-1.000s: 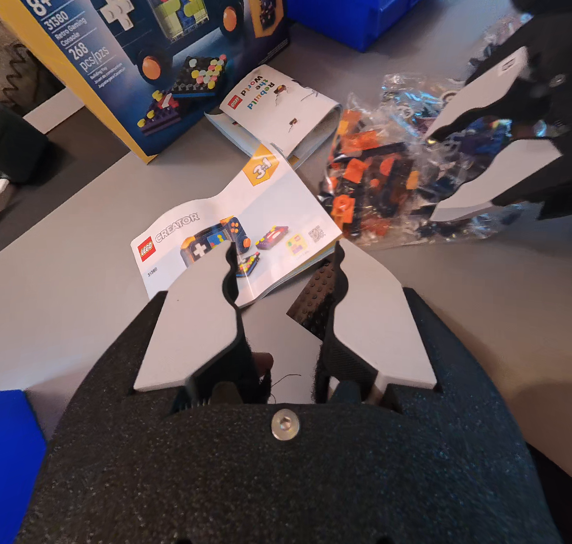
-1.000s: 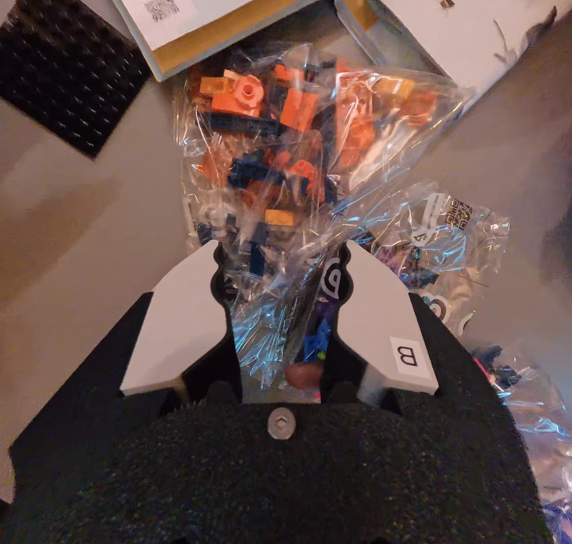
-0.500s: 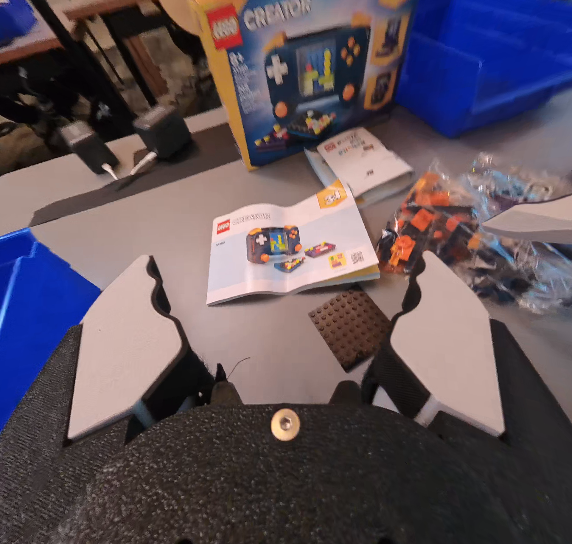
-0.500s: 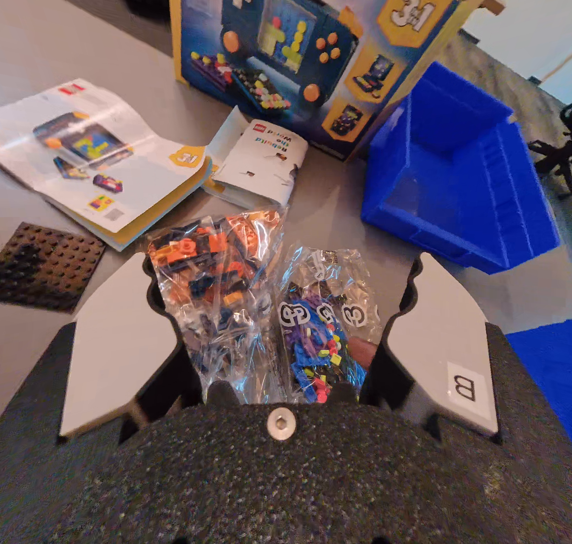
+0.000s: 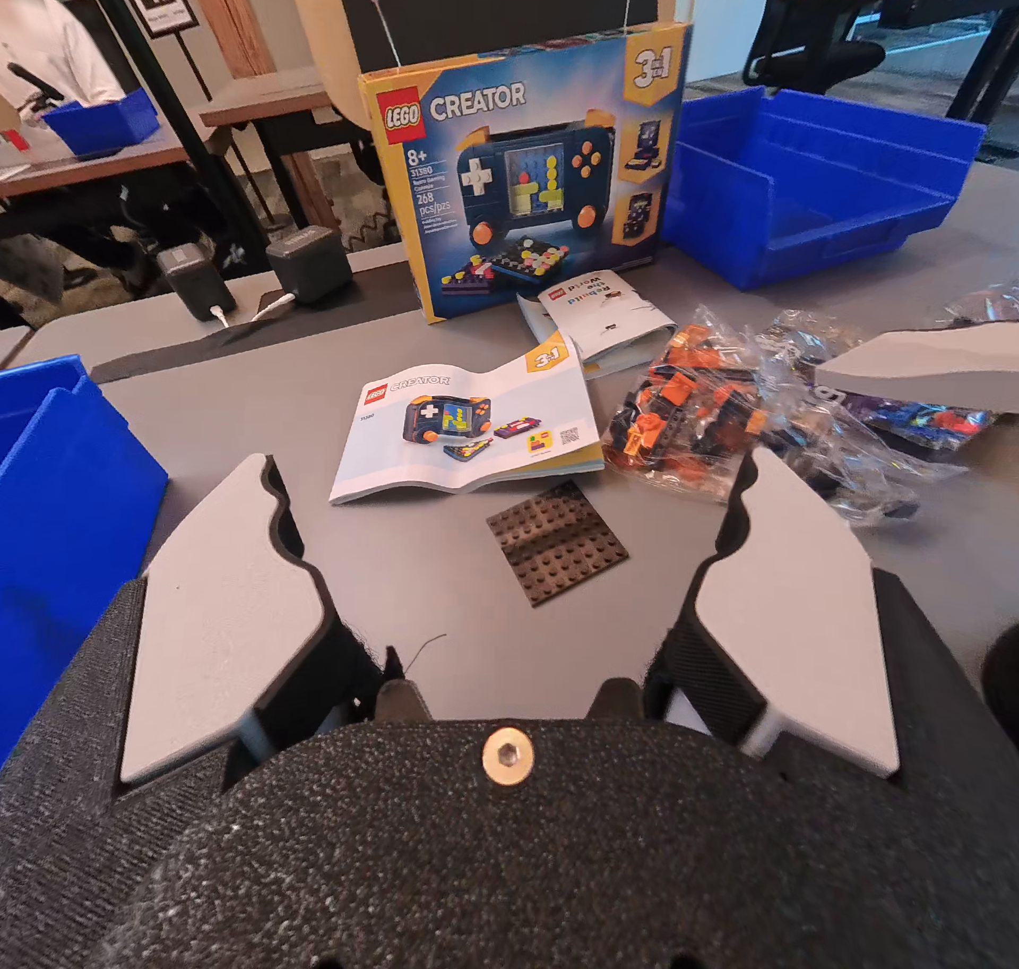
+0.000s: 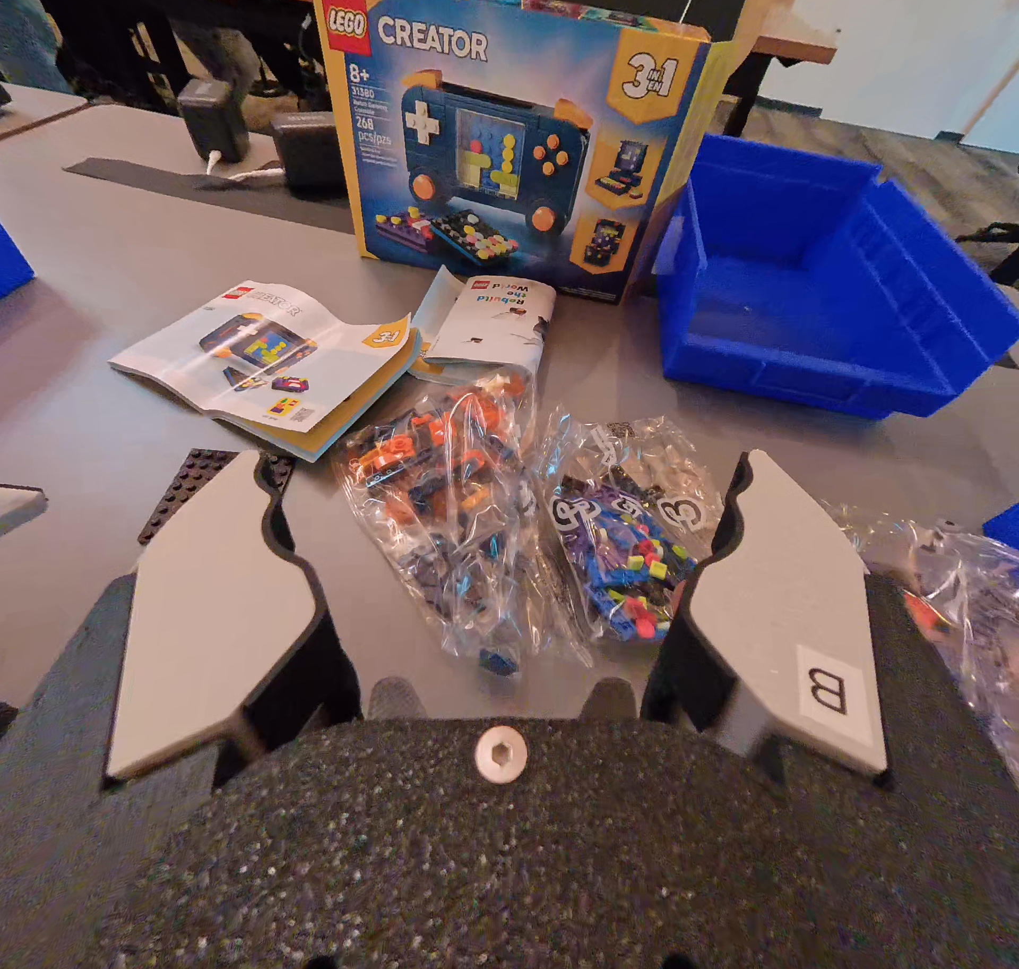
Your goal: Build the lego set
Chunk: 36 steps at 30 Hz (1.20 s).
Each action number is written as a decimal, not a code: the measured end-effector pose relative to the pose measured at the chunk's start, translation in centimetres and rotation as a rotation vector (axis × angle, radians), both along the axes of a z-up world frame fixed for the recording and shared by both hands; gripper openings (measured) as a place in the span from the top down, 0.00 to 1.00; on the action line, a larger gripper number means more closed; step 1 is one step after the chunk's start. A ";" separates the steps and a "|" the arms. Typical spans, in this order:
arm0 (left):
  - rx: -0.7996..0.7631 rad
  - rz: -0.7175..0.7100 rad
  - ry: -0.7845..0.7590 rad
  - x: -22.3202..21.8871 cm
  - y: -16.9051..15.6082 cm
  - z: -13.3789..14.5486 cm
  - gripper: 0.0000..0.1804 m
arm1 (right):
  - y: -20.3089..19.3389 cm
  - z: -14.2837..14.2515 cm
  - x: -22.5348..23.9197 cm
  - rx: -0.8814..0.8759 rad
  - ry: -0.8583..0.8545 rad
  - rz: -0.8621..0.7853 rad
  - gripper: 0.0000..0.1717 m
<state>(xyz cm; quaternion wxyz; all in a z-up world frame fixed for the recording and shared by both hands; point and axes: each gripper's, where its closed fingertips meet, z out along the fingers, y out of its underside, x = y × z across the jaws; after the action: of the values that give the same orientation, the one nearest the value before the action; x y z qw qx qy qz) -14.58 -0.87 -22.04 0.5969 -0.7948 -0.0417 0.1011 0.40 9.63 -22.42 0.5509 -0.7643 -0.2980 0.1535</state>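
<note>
Right now both tongs are wide open and hold nothing. Just past the left tongs (image 5: 510, 493), at 12 o'clock, a flat black studded plate (image 5: 557, 542) lies on the grey surface (image 5: 231, 418). Between the right tongs (image 6: 499, 493) lie a clear bag of orange and dark bricks (image 6: 441, 479) and, at 1 o'clock, a clear bag of blue and purple bricks (image 6: 634, 545); neither pad touches them.

Grey table (image 5: 231, 413), wood desks (image 5: 259, 98), carpet (image 6: 937, 153)
</note>
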 end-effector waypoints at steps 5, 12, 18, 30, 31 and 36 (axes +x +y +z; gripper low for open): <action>0.020 -0.012 0.035 2.4 -1.9 0.0 0.19 | -2.3 -0.1 2.0 0.019 0.018 0.000 0.17; 0.074 -0.030 0.044 5.2 -4.5 1.1 0.19 | -4.7 -0.7 5.6 0.075 -0.006 -0.019 0.18; 0.110 -0.082 0.082 6.8 -5.6 1.3 0.31 | -6.9 -1.3 7.3 0.071 0.036 -0.012 0.21; -0.052 -0.104 0.328 4.8 -4.7 -0.2 1.00 | -11.3 1.5 4.1 0.186 0.044 0.243 1.00; -0.102 -0.070 0.378 4.0 -4.5 -0.8 1.00 | -13.2 2.8 3.1 0.198 0.102 0.341 1.00; -0.251 0.045 0.595 1.5 -3.4 -1.8 1.00 | -25.4 7.8 -0.7 0.297 0.204 0.768 1.00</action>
<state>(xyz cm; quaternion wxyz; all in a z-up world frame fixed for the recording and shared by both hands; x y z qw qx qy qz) -13.09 -4.29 -23.79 0.4777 -0.7967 0.1300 0.3466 -0.29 -15.80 -14.59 0.5845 -0.4908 -0.5242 0.3777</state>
